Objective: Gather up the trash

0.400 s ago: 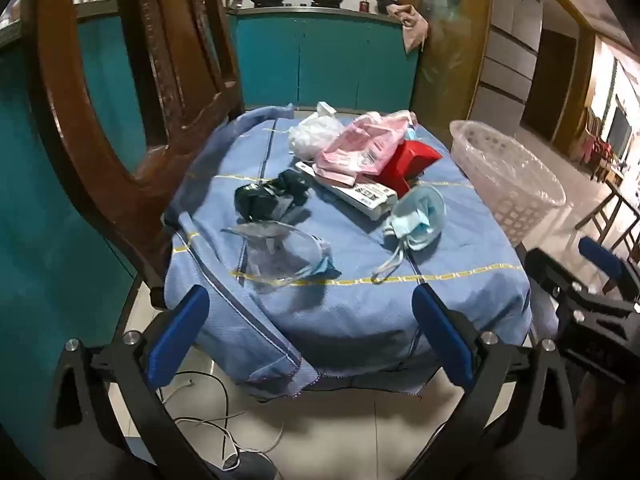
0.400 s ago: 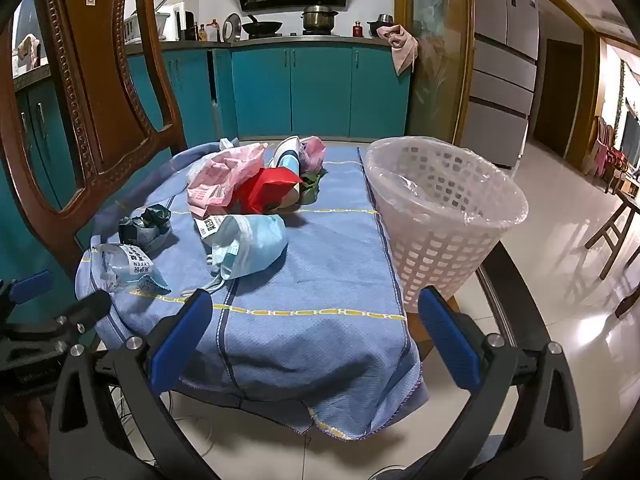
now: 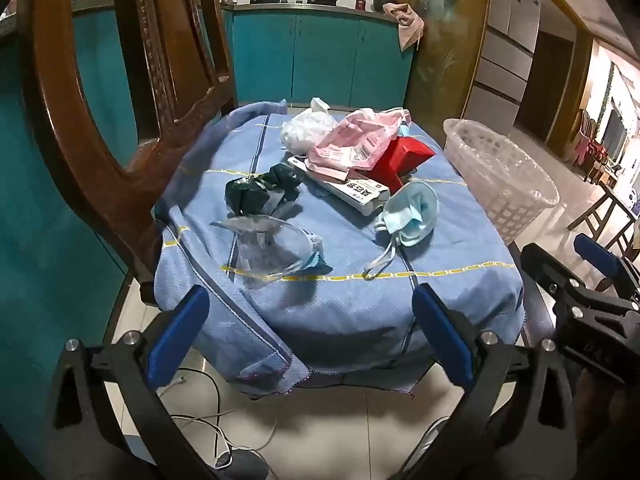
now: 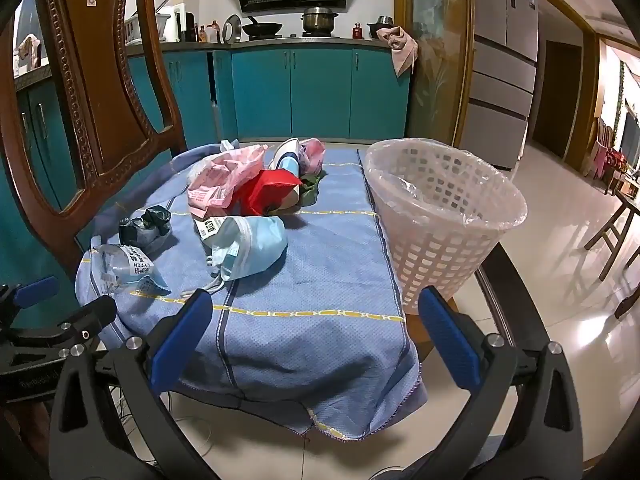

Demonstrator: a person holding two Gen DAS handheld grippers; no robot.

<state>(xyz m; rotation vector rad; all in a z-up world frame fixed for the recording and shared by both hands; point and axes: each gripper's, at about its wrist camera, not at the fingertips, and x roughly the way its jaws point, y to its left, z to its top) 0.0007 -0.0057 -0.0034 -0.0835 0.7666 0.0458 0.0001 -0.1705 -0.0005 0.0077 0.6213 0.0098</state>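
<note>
Trash lies on a blue cloth (image 3: 328, 304) over a small table: a clear plastic wrapper (image 3: 272, 248), a dark green crumpled wrapper (image 3: 260, 192), a blue face mask (image 3: 412, 212), a white box (image 3: 352, 190), a red carton (image 3: 404, 158), a pink bag (image 3: 356, 140) and a white bag (image 3: 306, 128). A white mesh bin (image 4: 440, 216) lined with clear plastic stands at the table's right edge. My left gripper (image 3: 312, 336) is open, short of the table's near edge. My right gripper (image 4: 316, 332) is open too, over the cloth's near hem, empty.
A carved wooden chair back (image 3: 120, 120) rises close on the left. Teal kitchen cabinets (image 4: 304, 92) stand behind. White cables (image 3: 212, 424) lie on the tiled floor below the table. A wooden stool (image 4: 612, 236) stands at the right.
</note>
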